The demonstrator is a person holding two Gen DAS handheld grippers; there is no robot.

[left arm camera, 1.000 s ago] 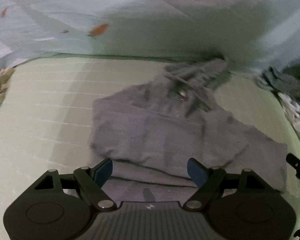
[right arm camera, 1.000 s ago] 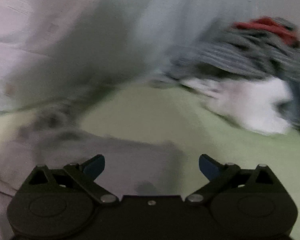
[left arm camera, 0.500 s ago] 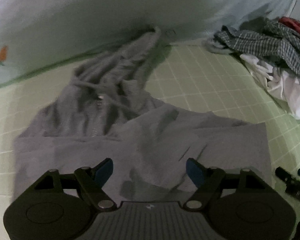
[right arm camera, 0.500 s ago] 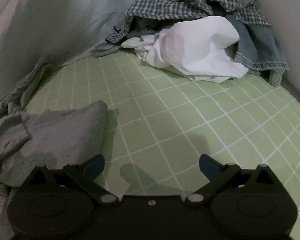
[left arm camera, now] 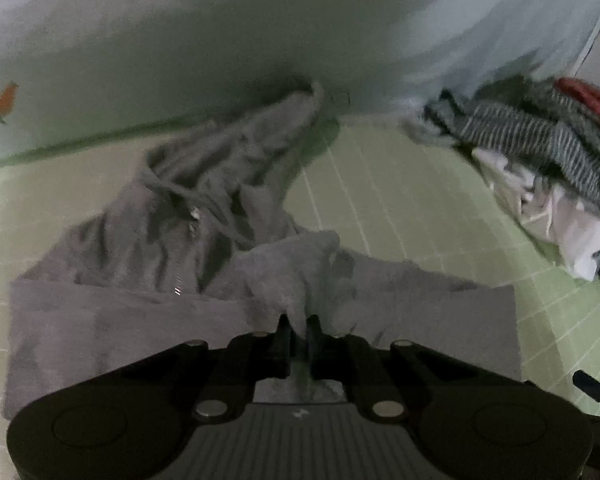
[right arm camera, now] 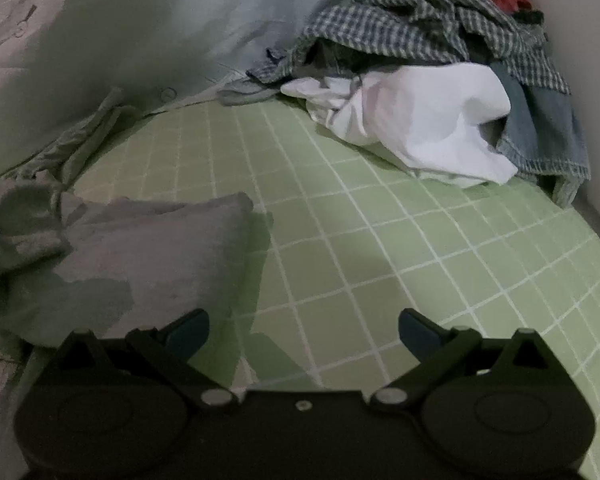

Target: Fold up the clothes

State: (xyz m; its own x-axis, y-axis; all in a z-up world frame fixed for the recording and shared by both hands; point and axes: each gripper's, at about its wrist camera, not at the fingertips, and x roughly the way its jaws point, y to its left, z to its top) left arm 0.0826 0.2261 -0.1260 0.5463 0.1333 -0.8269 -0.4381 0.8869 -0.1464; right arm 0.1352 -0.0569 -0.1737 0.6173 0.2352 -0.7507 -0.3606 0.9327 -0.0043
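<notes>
I have the grey hoodie [left arm camera: 148, 320] lying face up on the green checked sheet [left arm camera: 400, 208], hood toward the far blue bedding [left arm camera: 180, 40], its lower part already doubled across in a flat band. My left gripper [left arm camera: 298, 326] is pinched tight on a raised ridge of the fleece near the middle of that band, and the cloth tents up from the grip; the right gripper [right arm camera: 304, 326] hangs with its fingers spread wide over bare sheet, just beside the hoodie's right edge [right arm camera: 160, 248]. The fabric looks thick, soft and limp, so I expect it to sag and drag rather than hold a crease, and a single pinch will likely bunch it. The left view is smeared, so how many layers I hold is unclear. Corners and the hem edge look the better holds. A pile of other clothes [right arm camera: 440, 80] sits well apart.
</notes>
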